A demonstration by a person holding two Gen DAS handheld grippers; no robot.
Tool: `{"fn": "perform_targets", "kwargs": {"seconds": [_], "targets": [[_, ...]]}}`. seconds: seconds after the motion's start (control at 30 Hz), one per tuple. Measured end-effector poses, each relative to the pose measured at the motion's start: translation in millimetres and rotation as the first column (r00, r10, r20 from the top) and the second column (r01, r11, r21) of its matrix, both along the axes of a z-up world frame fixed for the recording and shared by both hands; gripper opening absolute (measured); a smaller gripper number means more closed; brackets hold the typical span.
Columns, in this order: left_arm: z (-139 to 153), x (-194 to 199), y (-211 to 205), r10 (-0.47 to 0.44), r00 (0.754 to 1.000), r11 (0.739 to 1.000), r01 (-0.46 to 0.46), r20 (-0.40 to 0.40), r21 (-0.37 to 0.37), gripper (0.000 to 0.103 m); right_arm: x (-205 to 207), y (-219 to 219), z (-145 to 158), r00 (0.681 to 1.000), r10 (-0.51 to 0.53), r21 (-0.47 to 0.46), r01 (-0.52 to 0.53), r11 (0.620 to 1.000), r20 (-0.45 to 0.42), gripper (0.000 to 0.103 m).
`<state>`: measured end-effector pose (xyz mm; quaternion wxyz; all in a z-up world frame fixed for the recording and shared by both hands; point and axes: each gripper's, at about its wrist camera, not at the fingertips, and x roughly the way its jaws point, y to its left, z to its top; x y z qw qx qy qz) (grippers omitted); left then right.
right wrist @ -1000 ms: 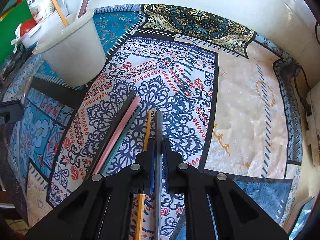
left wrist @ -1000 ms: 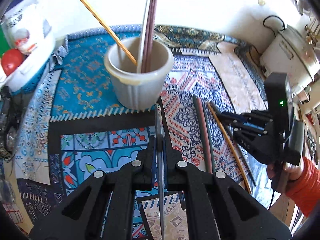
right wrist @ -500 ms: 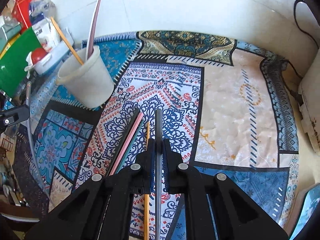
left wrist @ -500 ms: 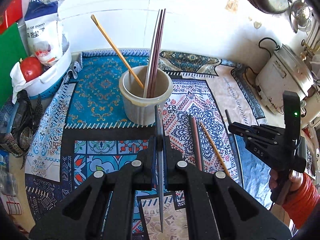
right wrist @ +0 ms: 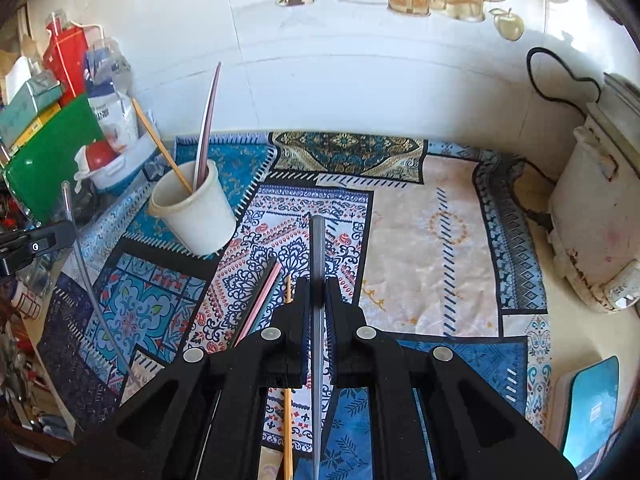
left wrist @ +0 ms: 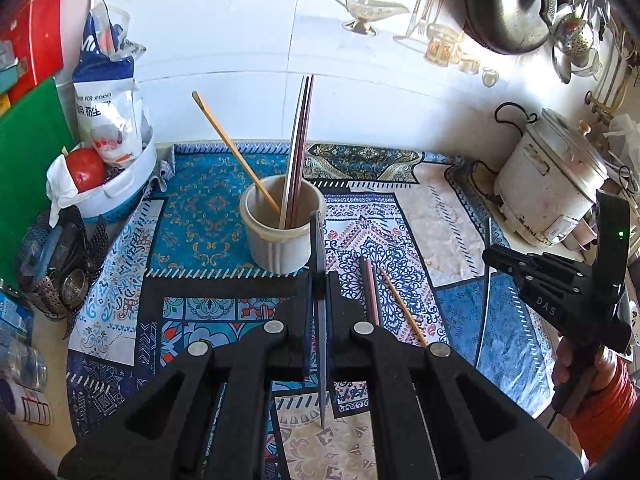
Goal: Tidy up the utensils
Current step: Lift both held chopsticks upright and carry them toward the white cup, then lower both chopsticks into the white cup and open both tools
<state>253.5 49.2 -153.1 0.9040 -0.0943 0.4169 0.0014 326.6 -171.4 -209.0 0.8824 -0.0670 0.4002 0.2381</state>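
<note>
Currently the left gripper (left wrist: 319, 280) is clamped on a grey chopstick (left wrist: 320, 320), the right gripper (right wrist: 318, 292) on another (right wrist: 317, 264). A white cup (left wrist: 280, 236) (chopsticks inside) stands on the patterned cloth (left wrist: 200, 216). Bag (left wrist: 108, 116) reads "FOR FOOD"; the rest looks illegible.

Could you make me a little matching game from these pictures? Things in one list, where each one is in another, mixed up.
Things:
1. grey chopstick
2. wooden chopstick
3. pink chopstick
4. tomato

Places:
A. lying flat on the patterned cloth
B. in the white basket by the wall
C. clamped in the right gripper
D. leaning in the white cup

Pairs: 1-C, 2-D, 3-A, 4-B
</note>
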Motion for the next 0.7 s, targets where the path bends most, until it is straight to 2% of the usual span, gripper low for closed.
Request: {"fn": "perform_targets", "kwargs": {"seconds": [0.7], "targets": [[44.0,-9.6,5.1,0.023,0.992,1.000,-0.024,0.127,0.008,0.004,-15.7,-10.7,54.3,0.989,-0.025,0.076,0.014,0.997,0.145,0.006]]}}
